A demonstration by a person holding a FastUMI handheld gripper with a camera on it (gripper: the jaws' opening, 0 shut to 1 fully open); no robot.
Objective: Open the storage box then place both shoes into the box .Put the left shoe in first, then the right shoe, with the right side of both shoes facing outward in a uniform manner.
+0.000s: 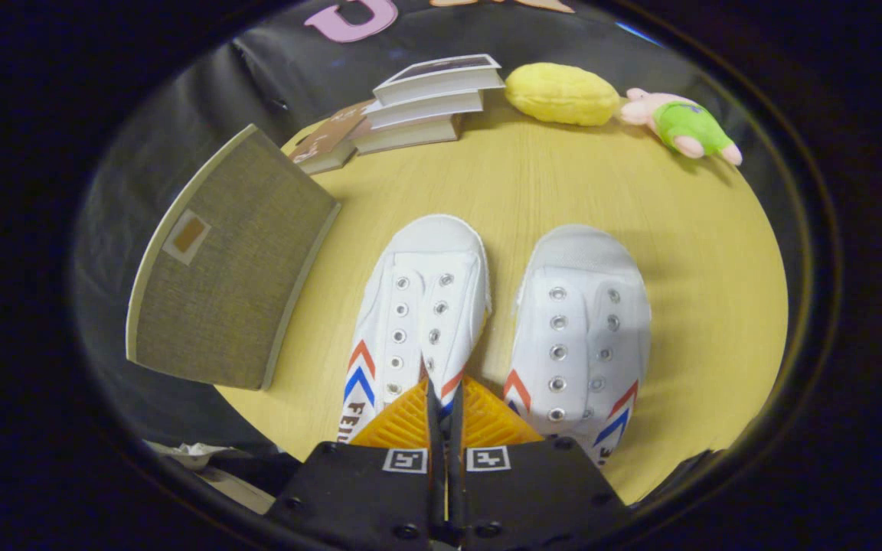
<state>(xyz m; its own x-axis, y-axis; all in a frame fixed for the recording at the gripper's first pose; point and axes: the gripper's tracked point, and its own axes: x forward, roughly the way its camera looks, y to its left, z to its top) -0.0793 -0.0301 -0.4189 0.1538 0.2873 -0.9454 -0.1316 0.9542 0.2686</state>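
Note:
Two white canvas shoes with red and blue chevrons stand side by side on the wooden table (533,191), toes pointing away from me. The left shoe (418,306) lies just ahead of my fingers, and the right shoe (583,321) sits beside it, apart from them. My gripper (442,389) is shut on the left shoe, pinching the inner side wall near its heel opening; a strip of that wall shows between the two pads. The storage box (227,260), grey-brown woven fabric with a pale rim and a small label, stands left of the shoes at the table's edge.
A stack of books (429,99) lies at the far side of the table, behind the box. A yellow plush toy (562,93) and a pink plush figure in green (682,124) rest at the far right. Bare wood stretches beyond the shoes' toes.

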